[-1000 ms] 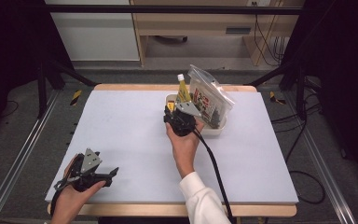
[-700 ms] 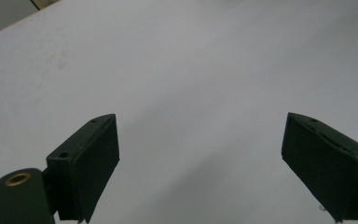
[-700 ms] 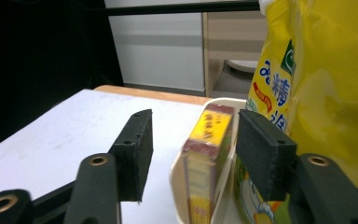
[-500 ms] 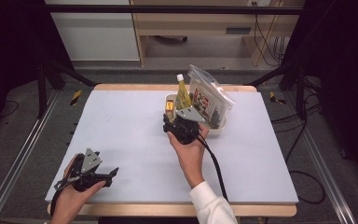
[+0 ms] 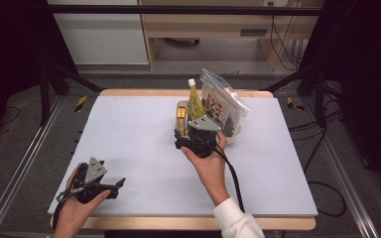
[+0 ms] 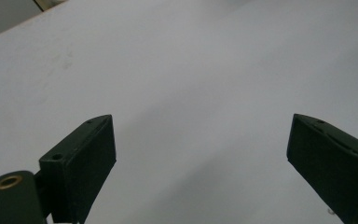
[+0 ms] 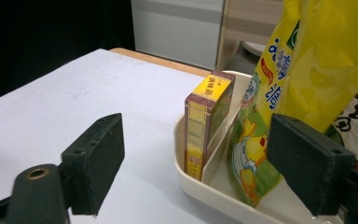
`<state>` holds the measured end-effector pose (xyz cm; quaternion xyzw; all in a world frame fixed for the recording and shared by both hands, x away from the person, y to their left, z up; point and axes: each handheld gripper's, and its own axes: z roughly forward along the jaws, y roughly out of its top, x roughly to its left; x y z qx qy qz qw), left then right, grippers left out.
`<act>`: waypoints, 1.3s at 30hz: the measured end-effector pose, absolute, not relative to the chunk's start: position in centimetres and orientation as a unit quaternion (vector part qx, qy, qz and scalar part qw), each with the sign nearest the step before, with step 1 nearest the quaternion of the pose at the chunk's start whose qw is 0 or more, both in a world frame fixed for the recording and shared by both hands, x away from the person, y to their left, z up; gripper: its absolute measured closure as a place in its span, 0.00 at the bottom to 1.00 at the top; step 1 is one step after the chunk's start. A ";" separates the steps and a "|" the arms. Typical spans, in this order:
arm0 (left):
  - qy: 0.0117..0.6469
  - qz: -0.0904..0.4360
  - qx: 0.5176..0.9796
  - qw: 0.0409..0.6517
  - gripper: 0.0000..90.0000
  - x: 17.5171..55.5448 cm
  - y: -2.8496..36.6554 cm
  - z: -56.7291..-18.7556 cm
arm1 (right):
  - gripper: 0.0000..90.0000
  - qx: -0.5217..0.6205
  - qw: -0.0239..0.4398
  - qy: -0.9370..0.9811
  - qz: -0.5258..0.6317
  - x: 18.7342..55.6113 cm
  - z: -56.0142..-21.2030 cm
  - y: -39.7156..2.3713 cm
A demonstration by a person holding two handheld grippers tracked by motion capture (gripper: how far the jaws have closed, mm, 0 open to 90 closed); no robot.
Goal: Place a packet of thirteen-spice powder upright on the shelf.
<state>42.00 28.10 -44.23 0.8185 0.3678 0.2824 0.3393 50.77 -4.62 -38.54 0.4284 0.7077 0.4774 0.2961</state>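
A cream tray (image 5: 232, 137) (image 7: 200, 184) stands at the table's far middle. In it a brown and yellow box (image 5: 180, 117) (image 7: 206, 122) stands on end at the tray's left end, next to a yellow squeeze pouch (image 5: 195, 103) (image 7: 279, 88) and a clear printed bag (image 5: 222, 106). My right gripper (image 5: 183, 141) (image 7: 200, 165) is open just in front of the tray, its jaws spread to either side of the box and pouch, touching neither. My left gripper (image 5: 116, 186) (image 6: 200, 154) is open near the table's front left corner, with bare white table between its jaws.
The white table top (image 5: 134, 134) is bordered by a wooden edge (image 5: 178, 92). A black cable (image 5: 233, 178) trails from the right gripper along the person's forearm. Metal rails (image 5: 20, 173) run along the table's sides; a wooden shelf unit (image 5: 213, 29) stands behind.
My right gripper has drawn back toward the person and slightly left, away from the tray. The left gripper has stayed where it was.
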 end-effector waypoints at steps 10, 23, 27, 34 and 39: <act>0.362 0.282 0.820 0.342 0.06 41.9 28.1 -44.3 | 0.13 0.418 0.288 0.721 0.473 48.7 -39.1 -6.9; 0.358 0.282 0.821 0.342 0.06 41.9 28.2 -44.3 | 0.08 0.420 0.278 0.735 0.454 47.5 -40.4 -10.4; 0.357 0.284 0.822 0.341 0.06 41.8 28.2 -44.2 | 0.07 0.419 0.277 0.741 0.447 47.2 -40.7 -11.3; 0.357 0.286 0.821 0.342 0.06 41.8 28.3 -44.3 | 0.07 0.432 0.276 0.739 0.436 46.8 -41.0 -13.2; 0.357 0.289 0.821 0.338 0.06 41.8 28.3 -44.3 | 0.07 0.445 0.277 0.736 0.428 46.4 -41.4 -14.9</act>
